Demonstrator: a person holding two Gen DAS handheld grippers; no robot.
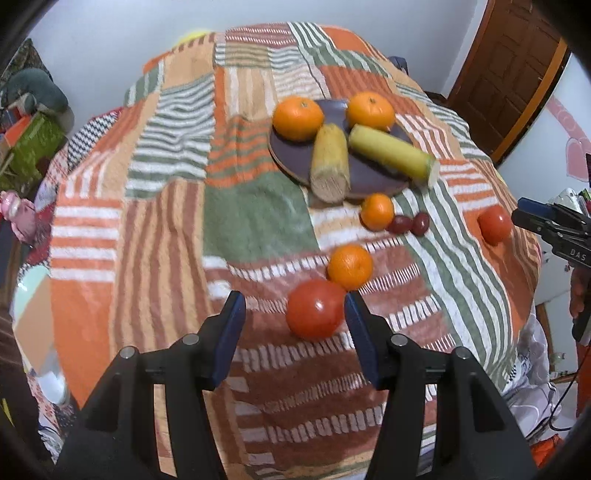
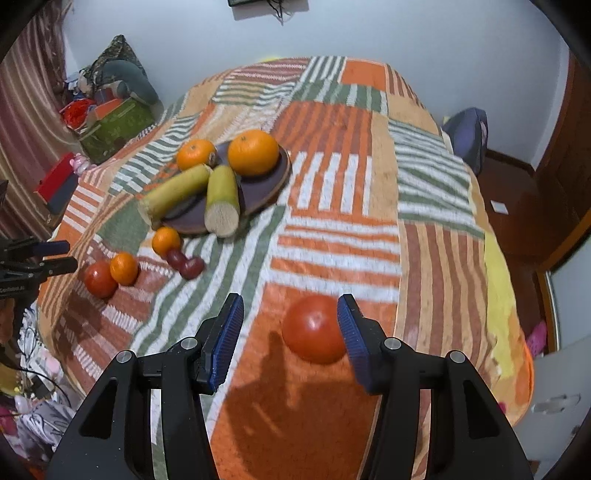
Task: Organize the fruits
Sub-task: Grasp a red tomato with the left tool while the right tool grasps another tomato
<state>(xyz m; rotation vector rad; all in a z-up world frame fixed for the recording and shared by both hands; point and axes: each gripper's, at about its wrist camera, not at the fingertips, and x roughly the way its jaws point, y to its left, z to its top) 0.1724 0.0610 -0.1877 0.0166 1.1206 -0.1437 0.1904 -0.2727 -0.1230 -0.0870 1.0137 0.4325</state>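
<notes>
Two tomatoes, four oranges, two canes

This is a home bedroom — a bed covered by a patchwork blanket in orange, green and white stripes fills the middle of both views. Plain pale walls rise behind it, and a brown panelled wooden door stands at the upper right of the left wrist view. Household clutter — a green box, cushions and bags — sits at the upper left of the right wrist view, beside a striped curtain.
</notes>
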